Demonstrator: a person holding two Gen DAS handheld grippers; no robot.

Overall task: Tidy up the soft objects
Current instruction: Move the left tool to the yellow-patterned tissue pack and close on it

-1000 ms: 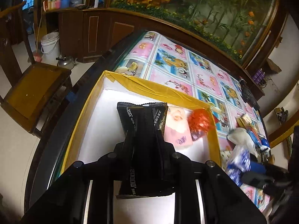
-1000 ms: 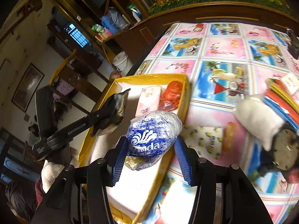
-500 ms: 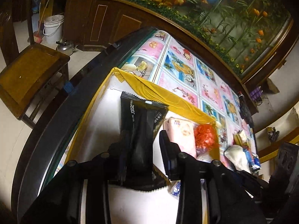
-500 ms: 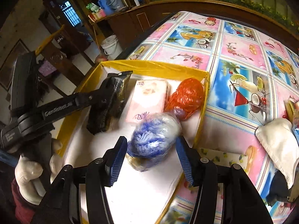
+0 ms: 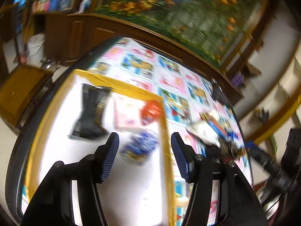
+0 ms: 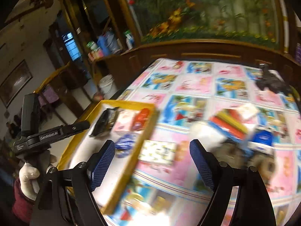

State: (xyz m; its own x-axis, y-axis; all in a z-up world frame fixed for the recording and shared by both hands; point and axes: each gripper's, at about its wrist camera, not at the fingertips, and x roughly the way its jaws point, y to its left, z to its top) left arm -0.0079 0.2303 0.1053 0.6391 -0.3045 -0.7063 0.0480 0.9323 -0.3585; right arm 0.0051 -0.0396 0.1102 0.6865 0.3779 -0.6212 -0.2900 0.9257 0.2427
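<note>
A yellow-rimmed white box (image 5: 131,91) (image 6: 148,130) holds a black packet (image 5: 91,113) (image 6: 105,121), a pink tissue pack (image 5: 128,114) (image 6: 124,122), a red-orange bundle (image 5: 151,109) (image 6: 142,117) and a blue-and-white Vinda pack (image 5: 140,146) (image 6: 125,144). My left gripper (image 5: 144,157) is open and empty above the box's right part. My right gripper (image 6: 152,163) is open and empty above the box's right rim. Both views are blurred by motion.
On the cartoon-print tablecloth (image 6: 197,82), right of the box, lie a yellow-patterned flat pack (image 6: 159,151), a white soft bundle (image 6: 205,134) (image 5: 203,131) and a pile of coloured packs (image 6: 231,120). A dark object (image 6: 270,82) lies far right. A wooden chair (image 5: 18,88) stands left.
The left gripper has let go of the black packet, which now lies in the box. The right gripper has let go of the Vinda pack in the box and swung right.
</note>
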